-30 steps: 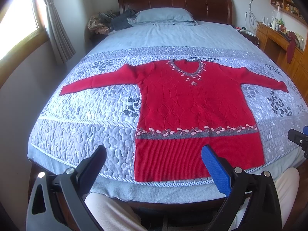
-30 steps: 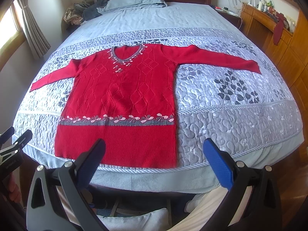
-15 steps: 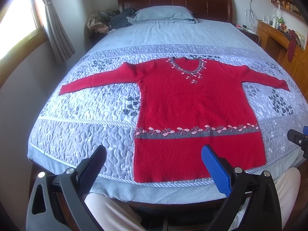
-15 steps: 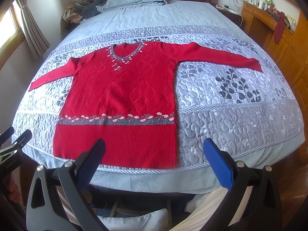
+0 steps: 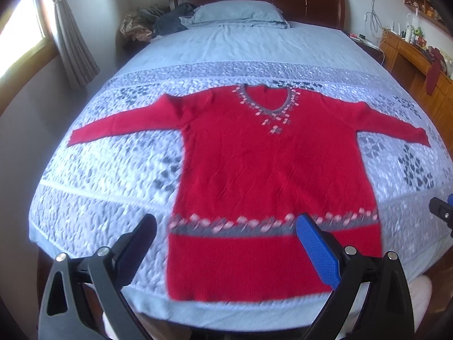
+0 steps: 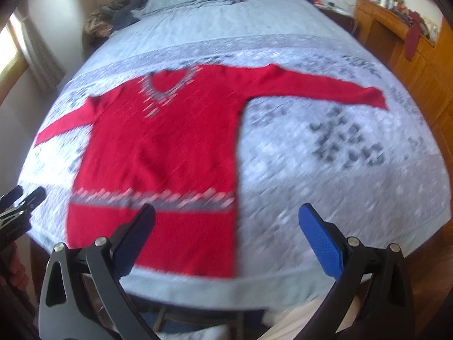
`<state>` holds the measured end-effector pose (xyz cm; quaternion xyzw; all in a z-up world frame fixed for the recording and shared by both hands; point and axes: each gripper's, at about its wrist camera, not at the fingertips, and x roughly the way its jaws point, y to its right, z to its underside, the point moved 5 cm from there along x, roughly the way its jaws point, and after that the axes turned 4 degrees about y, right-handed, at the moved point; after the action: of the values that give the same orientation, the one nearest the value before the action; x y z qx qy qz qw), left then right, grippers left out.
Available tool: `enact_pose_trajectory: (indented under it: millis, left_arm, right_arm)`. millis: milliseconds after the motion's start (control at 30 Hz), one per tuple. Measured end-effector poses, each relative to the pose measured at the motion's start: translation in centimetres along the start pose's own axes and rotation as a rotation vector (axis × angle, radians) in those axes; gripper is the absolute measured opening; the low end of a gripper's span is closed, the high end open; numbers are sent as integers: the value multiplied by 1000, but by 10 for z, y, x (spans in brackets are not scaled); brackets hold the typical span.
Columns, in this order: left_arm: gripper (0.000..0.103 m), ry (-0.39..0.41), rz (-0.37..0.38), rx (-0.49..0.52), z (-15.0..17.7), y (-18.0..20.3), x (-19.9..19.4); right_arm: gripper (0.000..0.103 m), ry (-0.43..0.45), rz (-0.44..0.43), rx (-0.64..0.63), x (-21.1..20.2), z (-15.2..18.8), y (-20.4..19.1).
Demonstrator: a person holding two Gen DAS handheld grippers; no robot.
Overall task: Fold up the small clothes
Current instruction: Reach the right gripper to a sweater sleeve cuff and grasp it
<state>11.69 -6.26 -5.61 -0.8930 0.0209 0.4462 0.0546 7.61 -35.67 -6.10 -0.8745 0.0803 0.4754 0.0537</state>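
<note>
A red knit sweater (image 5: 263, 164) lies flat, front up, on the quilted bed (image 5: 99, 170), both sleeves spread out, hem at the near edge. It has a grey V-neck trim and a grey-pink band near the hem. It also shows in the right wrist view (image 6: 164, 147), blurred. My left gripper (image 5: 226, 226) is open and empty above the hem's left part. My right gripper (image 6: 226, 218) is open and empty above the hem's right corner. Each gripper's tip shows at the edge of the other's view.
A pillow (image 5: 237, 14) and a pile of clothes (image 5: 158, 22) lie at the wooden headboard. A wooden dresser (image 5: 419, 65) stands along the right side. A window with a curtain (image 5: 70, 34) is on the left wall. My light trousers (image 5: 421, 286) show below.
Both grippers have moved forward and lower toward the bed, so the sweater looks larger. The views are motion-blurred. Both stay open.
</note>
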Motion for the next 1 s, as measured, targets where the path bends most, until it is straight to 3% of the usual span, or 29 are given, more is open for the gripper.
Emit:
enact_pose_trajectory:
  millis: [100, 267, 367, 467, 533, 567, 633, 900, 933, 1000]
  left_arm:
    - [99, 0, 13, 19, -38, 33, 27]
    - [99, 5, 43, 42, -95, 98, 74]
    - [99, 19, 73, 41, -119, 135, 99]
    - [99, 19, 92, 42, -130, 158, 118]
    - [99, 12, 96, 45, -132, 169, 131]
    - [99, 9, 96, 50, -132, 173, 138]
    - [99, 4, 85, 62, -131, 177, 149]
    - [99, -41, 22, 86, -117, 168, 184]
    - [99, -44, 16, 88, -115, 166, 186]
    - [99, -48, 8, 89, -112, 161, 189]
  right_arm:
    - [100, 4, 53, 34, 22, -39, 60]
    - [100, -55, 142, 220, 80, -103, 206]
    - [100, -114, 205, 307, 119, -126, 290]
    - [97, -159, 201, 406, 154, -132, 354]
    - [93, -182, 196, 422, 175, -133, 377]
    - [81, -195, 186, 430, 185, -132, 386]
    - [72, -221, 127, 471, 207, -131, 399]
    - [72, -228, 123, 545, 249, -128, 425]
    - [69, -220, 130, 540, 249, -129, 424]
    - [45, -180, 138, 517, 246, -137, 422]
